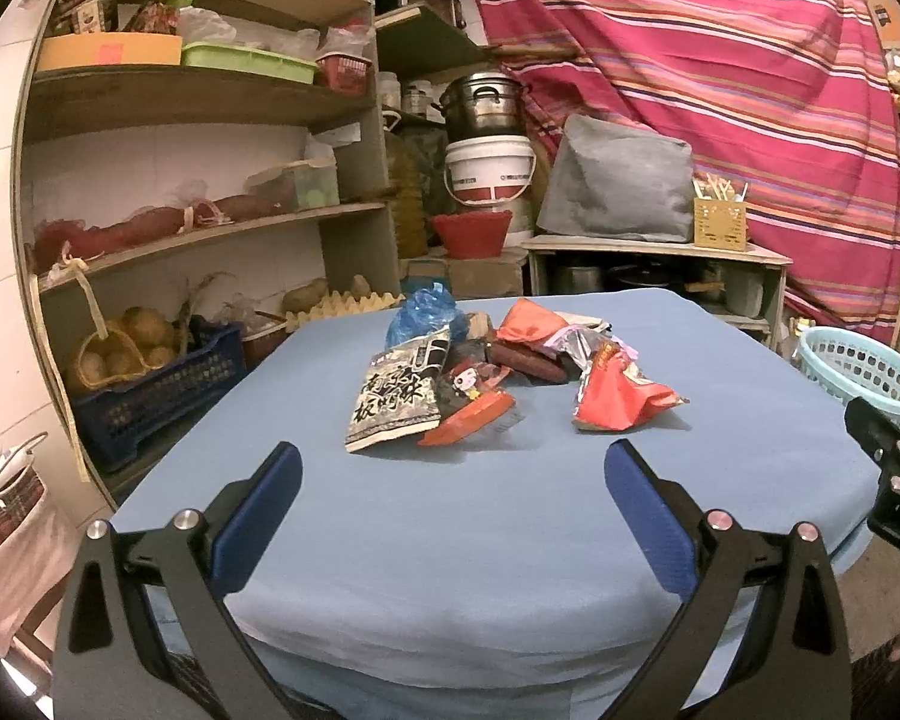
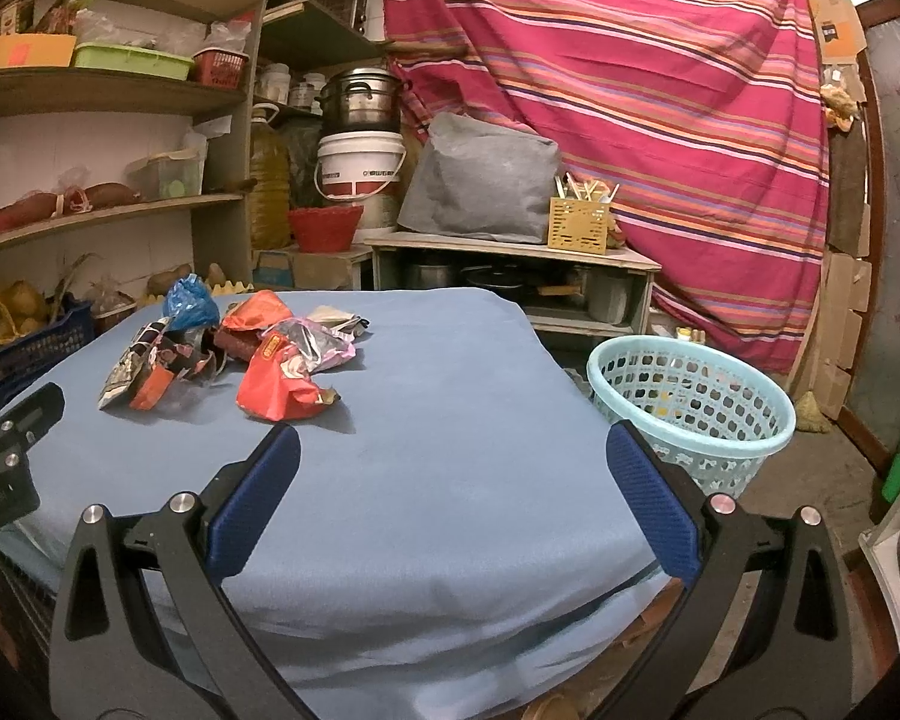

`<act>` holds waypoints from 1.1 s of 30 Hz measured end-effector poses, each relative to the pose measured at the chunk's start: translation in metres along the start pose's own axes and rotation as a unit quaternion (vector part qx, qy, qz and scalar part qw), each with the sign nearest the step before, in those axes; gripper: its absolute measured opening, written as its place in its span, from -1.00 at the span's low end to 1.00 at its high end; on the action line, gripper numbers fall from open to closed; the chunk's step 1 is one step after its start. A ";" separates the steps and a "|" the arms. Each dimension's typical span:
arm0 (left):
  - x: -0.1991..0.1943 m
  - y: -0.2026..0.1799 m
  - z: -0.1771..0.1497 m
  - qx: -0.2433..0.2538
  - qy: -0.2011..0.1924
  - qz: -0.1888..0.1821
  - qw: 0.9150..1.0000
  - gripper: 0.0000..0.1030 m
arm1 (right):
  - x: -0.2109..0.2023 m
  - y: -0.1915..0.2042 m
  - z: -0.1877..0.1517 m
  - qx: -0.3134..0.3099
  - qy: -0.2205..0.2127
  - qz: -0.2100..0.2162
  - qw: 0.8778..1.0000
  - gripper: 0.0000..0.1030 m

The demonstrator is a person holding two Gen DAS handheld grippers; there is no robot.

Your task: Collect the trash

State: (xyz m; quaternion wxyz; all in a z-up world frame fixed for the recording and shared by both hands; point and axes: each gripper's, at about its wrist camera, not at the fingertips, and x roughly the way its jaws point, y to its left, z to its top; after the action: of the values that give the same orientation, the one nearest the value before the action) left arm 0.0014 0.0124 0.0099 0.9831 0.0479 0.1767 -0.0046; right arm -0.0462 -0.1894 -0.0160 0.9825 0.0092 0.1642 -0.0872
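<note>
A pile of wrappers lies on the blue-covered table [image 1: 450, 540]: a black-and-white packet [image 1: 396, 396], a crumpled red bag [image 1: 618, 396], a small red wrapper [image 1: 468, 420] and a blue plastic bag [image 1: 426, 312]. My left gripper [image 1: 453, 468] is open above the near part of the table, short of the pile, with nothing between its fingers. In the right wrist view the red bag [image 2: 282, 387] and the packet [image 2: 126, 372] lie to the far left. My right gripper [image 2: 453, 450] is open and empty over the table's right side. A light blue basket [image 2: 690, 402] stands on the floor at the right.
Wooden shelves [image 1: 198, 102] with boxes, a crate and a wicker basket of produce fill the left. Behind the table are a low bench [image 1: 654, 249], a white bucket [image 1: 489, 168], a red bowl and a striped cloth [image 1: 720, 72]. The right gripper's body [image 1: 894, 480] shows at the right edge.
</note>
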 end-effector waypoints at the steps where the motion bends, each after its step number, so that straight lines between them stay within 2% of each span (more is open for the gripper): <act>1: 0.001 0.001 0.000 0.000 0.001 -0.001 1.000 0.91 | 0.000 0.000 0.000 0.000 0.001 0.000 1.000 0.92; 17: 0.020 0.009 0.000 0.003 0.012 0.004 1.000 0.91 | 0.022 0.002 0.001 0.003 0.019 -0.005 1.000 0.92; 26: 0.034 0.017 0.002 0.001 0.023 -0.005 1.000 0.91 | 0.033 0.005 0.005 0.007 0.019 0.011 1.000 0.92; 33: 0.052 0.025 0.011 0.014 0.034 -0.010 0.999 0.91 | 0.053 0.006 0.016 0.013 0.040 0.020 0.999 0.92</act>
State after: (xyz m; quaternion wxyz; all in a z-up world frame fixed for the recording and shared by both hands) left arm 0.0548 0.0363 0.0047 0.9756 0.0602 0.2105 -0.0154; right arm 0.0094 -0.1929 -0.0176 0.9764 0.0291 0.2024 -0.0697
